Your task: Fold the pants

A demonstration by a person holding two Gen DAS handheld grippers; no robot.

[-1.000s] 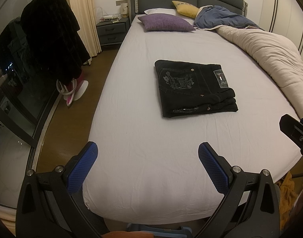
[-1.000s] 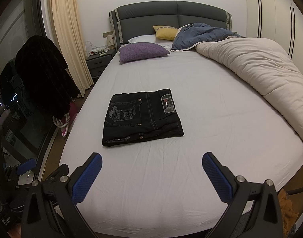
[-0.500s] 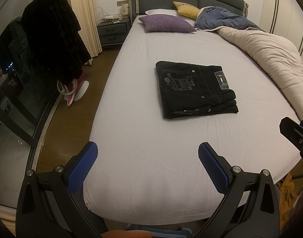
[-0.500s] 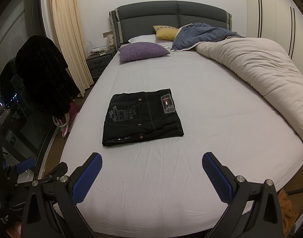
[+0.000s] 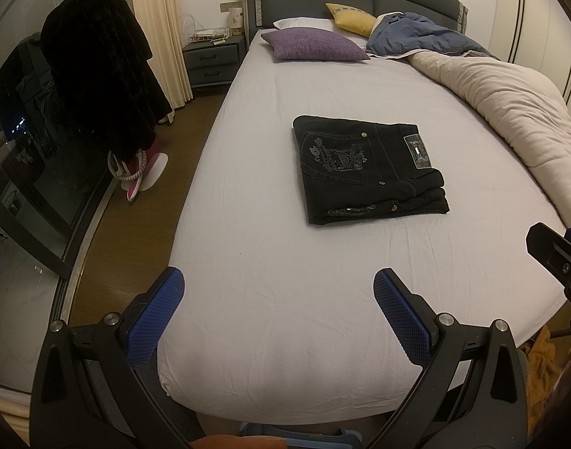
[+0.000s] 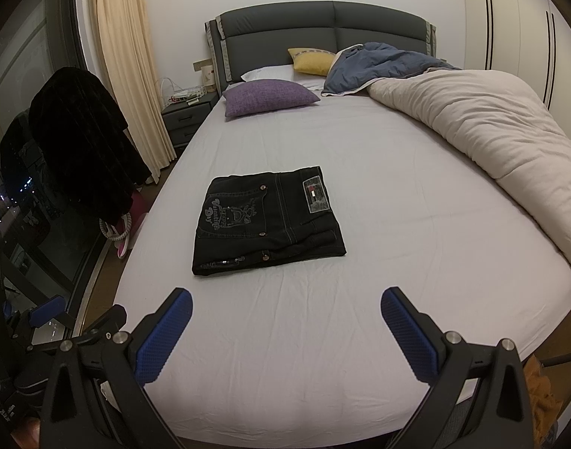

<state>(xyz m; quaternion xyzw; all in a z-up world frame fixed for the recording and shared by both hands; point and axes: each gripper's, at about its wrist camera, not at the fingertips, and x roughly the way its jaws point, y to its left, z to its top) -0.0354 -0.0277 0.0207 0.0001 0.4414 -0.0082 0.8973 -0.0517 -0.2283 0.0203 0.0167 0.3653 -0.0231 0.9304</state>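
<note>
Black jeans point(image 5: 368, 170) lie folded into a flat rectangle on the white bed sheet point(image 5: 285, 262), back pocket and label facing up; they also show in the right wrist view point(image 6: 266, 224). My left gripper point(image 5: 278, 308) is open and empty, held back over the foot of the bed, well short of the jeans. My right gripper point(image 6: 285, 331) is open and empty too, also near the foot of the bed. Part of the right gripper point(image 5: 558, 258) shows at the right edge of the left wrist view.
A beige duvet point(image 6: 491, 142) is bunched along the bed's right side. A purple pillow point(image 6: 266, 99), a yellow pillow point(image 6: 311, 60) and a blue blanket point(image 6: 379, 63) lie by the headboard. A nightstand point(image 5: 214, 60) and a dark coat point(image 5: 102, 86) stand left of the bed.
The left wrist view has shifted slightly, so the jeans sit a little lower in it. The jeans have not moved on the sheet and both grippers stay open.
</note>
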